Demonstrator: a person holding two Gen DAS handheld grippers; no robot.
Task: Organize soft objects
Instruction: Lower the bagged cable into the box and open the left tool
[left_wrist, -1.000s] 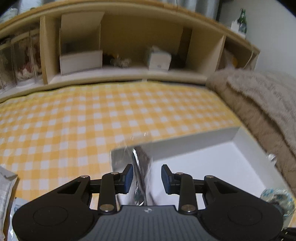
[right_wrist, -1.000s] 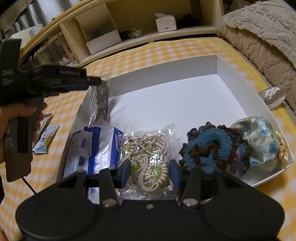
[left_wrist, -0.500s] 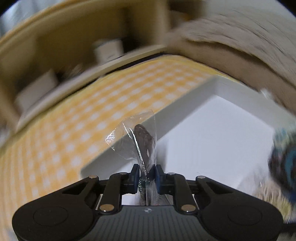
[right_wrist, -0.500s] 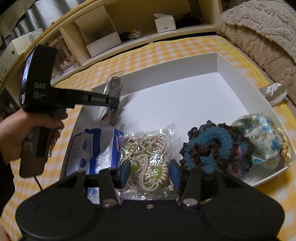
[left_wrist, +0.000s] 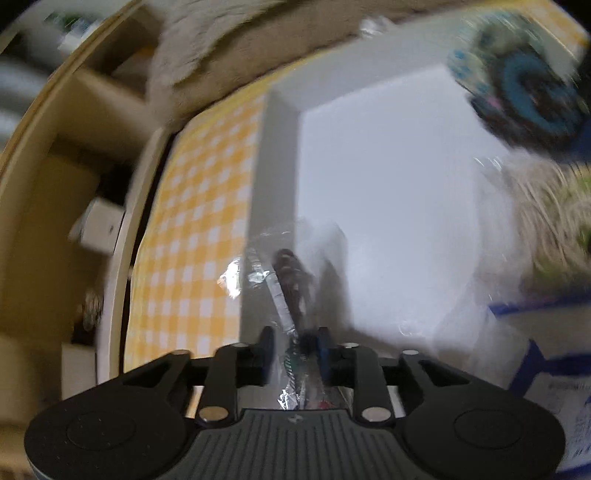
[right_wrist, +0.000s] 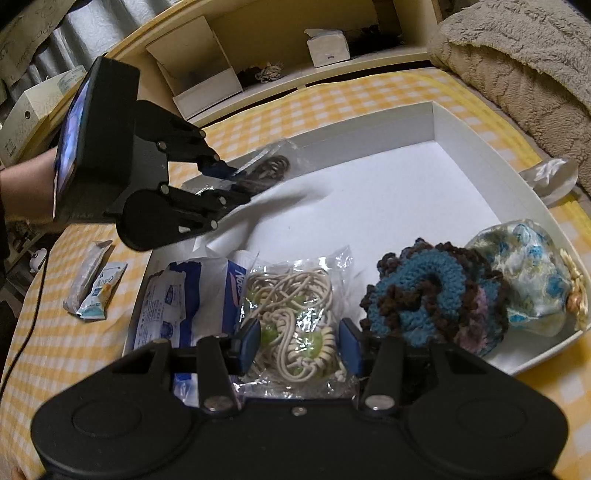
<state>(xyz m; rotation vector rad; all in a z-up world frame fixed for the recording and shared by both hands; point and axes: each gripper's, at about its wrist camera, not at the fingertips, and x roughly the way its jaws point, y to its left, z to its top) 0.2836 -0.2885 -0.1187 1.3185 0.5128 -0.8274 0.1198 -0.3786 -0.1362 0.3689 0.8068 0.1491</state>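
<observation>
My left gripper (left_wrist: 293, 350) is rolled onto its side over the far left corner of the white tray (right_wrist: 480, 147), with its jaws partly open around a clear plastic bag of dark hair ties (left_wrist: 288, 273). In the right wrist view the left gripper (right_wrist: 236, 184) holds that bag (right_wrist: 266, 168) low, against the tray's back wall. My right gripper (right_wrist: 299, 343) is open above a clear bag of cream cords (right_wrist: 291, 306). A blue-and-brown crocheted scrunchie (right_wrist: 424, 295), a floral pouch (right_wrist: 532, 280) and a blue-and-white tissue pack (right_wrist: 177, 295) lie in the tray.
Two small packets (right_wrist: 94, 284) lie on the yellow checked cloth (right_wrist: 351, 92) left of the tray. A wooden shelf (right_wrist: 258, 55) with boxes runs along the back. A beige blanket (right_wrist: 517, 66) is piled at the right, with a crumpled clear wrapper (right_wrist: 550, 173) below it.
My left gripper has rolled onto its side and swung the bag of hair ties down into the tray's far left corner; its jaws have widened. The right gripper has not moved.
</observation>
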